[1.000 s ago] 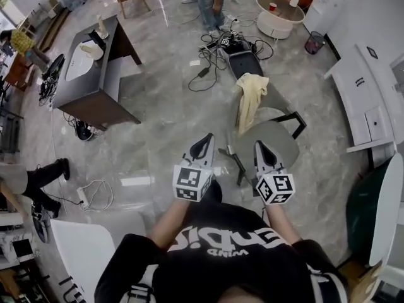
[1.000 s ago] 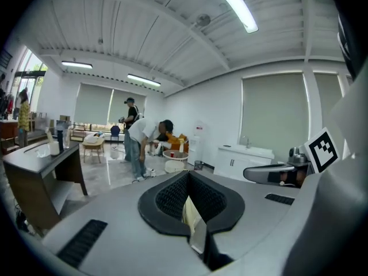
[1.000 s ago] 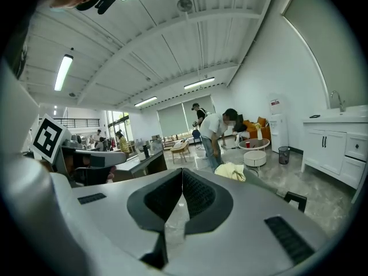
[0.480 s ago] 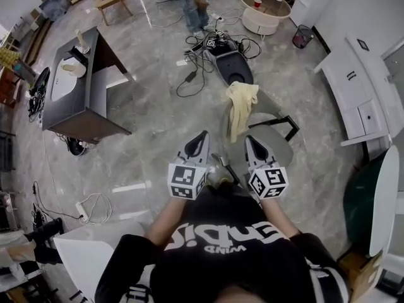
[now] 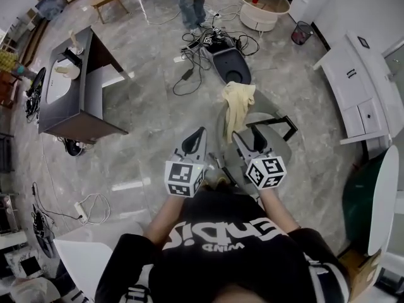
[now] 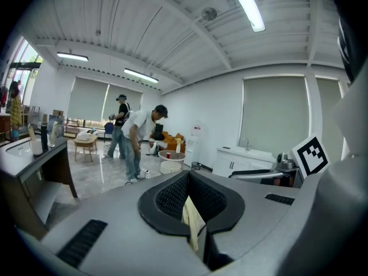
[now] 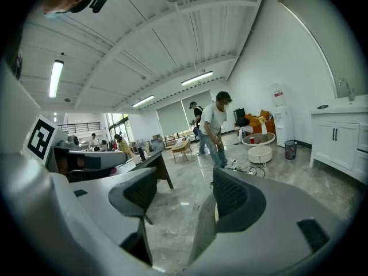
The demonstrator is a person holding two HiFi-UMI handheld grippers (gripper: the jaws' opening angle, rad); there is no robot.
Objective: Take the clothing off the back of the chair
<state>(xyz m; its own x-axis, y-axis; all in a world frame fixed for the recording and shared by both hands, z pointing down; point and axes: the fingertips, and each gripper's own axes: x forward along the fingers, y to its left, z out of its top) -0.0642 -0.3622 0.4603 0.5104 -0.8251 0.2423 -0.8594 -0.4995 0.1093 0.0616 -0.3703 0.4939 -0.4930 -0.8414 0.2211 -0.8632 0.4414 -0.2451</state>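
The pale yellow clothing (image 5: 238,101) lies draped over the back of the grey chair (image 5: 278,146), one end hanging low on the side that faces the person. Both grippers are held out side by side, short of the fabric and not touching it. The left gripper (image 6: 188,176) has its jaws pressed together on nothing (the cloth shows only far off, through the slit between them). The right gripper (image 7: 185,180) is opening, its jaws spread with nothing between them

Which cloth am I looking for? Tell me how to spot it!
Look at the grey floor in the middle of the room, where a chair stands. The cloth hangs over its back; it is the only pale yellow, floppy thing there.
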